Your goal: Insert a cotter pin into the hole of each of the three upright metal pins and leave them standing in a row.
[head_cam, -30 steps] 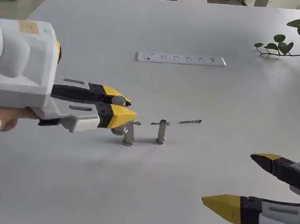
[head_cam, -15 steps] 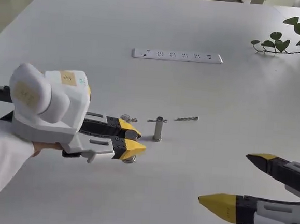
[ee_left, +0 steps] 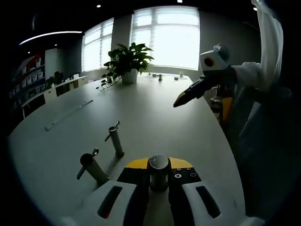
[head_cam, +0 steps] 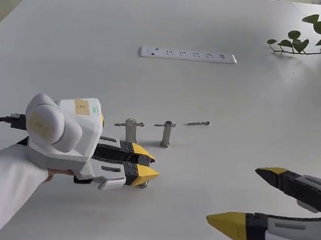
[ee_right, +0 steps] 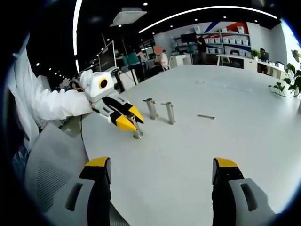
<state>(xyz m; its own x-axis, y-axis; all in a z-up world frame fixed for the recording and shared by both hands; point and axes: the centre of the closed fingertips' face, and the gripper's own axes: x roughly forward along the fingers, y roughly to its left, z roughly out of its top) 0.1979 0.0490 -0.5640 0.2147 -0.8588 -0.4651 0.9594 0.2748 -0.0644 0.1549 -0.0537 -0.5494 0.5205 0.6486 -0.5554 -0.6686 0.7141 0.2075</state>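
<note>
The left gripper [head_cam: 155,166], clamped on the third metal pin [ee_left: 158,170] standing on the counter [head_cam: 234,103] near the two fitted pins [head_cam: 130,130], seems to steady it, so the wide-open, empty right gripper [head_cam: 243,196] must next fetch the loose cotter pin [head_cam: 197,123].

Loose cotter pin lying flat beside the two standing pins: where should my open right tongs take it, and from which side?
Probably pinch the cotter pin across its thin shank near one end, with the right tongs coming down from above. It lies flat on the table, so a level approach would likely scrape.
</note>
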